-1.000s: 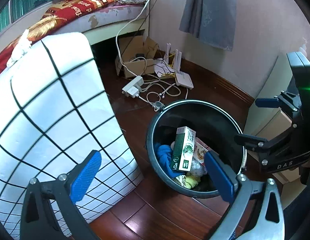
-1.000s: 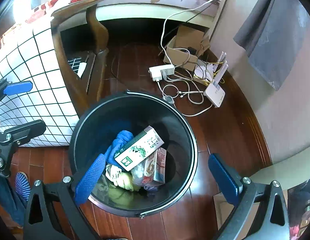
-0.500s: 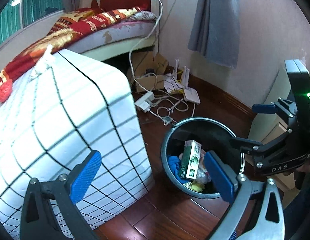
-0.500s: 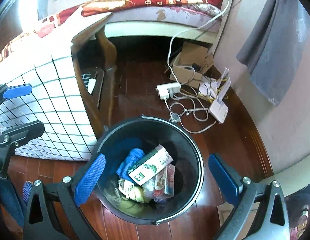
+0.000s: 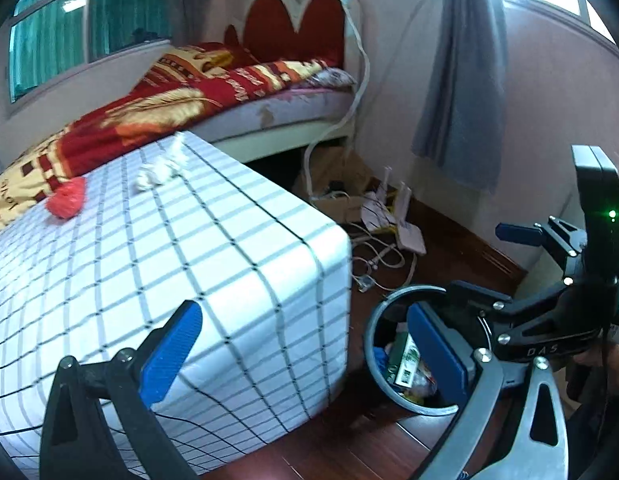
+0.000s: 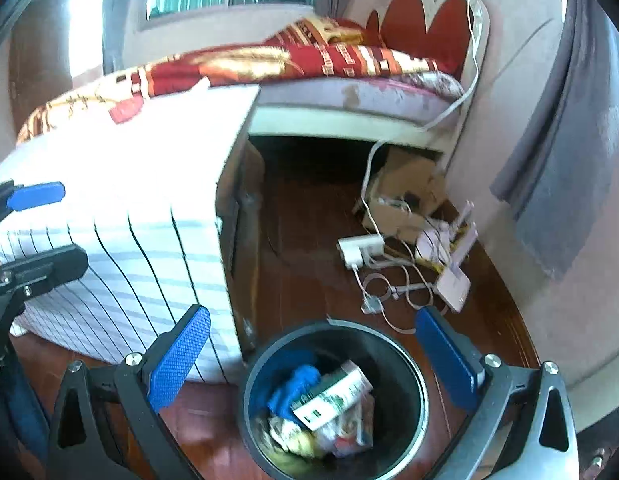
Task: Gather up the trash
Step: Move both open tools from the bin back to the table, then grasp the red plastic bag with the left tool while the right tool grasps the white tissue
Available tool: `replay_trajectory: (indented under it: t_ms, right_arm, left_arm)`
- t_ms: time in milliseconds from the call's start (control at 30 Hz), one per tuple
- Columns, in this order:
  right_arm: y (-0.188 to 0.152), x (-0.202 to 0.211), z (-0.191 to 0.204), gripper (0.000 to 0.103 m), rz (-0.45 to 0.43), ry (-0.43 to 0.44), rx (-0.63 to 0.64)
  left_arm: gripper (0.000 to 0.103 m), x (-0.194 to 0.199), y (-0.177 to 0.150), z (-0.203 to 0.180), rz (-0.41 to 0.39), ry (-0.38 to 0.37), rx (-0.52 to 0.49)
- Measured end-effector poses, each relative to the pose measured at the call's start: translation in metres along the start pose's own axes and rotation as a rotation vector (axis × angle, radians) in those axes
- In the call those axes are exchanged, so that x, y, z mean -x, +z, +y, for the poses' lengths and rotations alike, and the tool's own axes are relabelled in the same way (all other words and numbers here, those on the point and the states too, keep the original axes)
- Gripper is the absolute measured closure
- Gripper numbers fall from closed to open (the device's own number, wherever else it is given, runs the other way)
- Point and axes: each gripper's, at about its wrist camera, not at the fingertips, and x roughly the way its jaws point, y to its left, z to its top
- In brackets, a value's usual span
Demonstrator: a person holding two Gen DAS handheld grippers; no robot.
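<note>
Beside the bed (image 5: 245, 92), table under checked cloth (image 5: 197, 264) carries what looks like remaining trash: crumpled white tissue (image 5: 159, 170) and red wad (image 5: 67, 200), near each other at far end; neither collected yet. Black bin (image 6: 409, 364) on floor at table corner already holds green-and-white carton (image 6: 329, 396), blue cloth (image 6: 293, 388), wrappers; judged partly done. Left gripper (image 5: 305, 352) jaws wide, empty; right gripper (image 6: 313, 364) jaws wide, empty, above bin.

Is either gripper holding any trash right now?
No. Left gripper and right gripper are both open and empty; the green carton lies in the bin.
</note>
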Motion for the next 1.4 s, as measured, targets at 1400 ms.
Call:
replay_trajectory:
  t_ms: [1400]
  right_arm:
    - [0.251, -0.256, 0.188, 0.037, 0.186, 0.312, 0.167]
  left_arm:
    - [0.006, -0.102, 0.076, 0.312, 0.056, 0.288, 0.304]
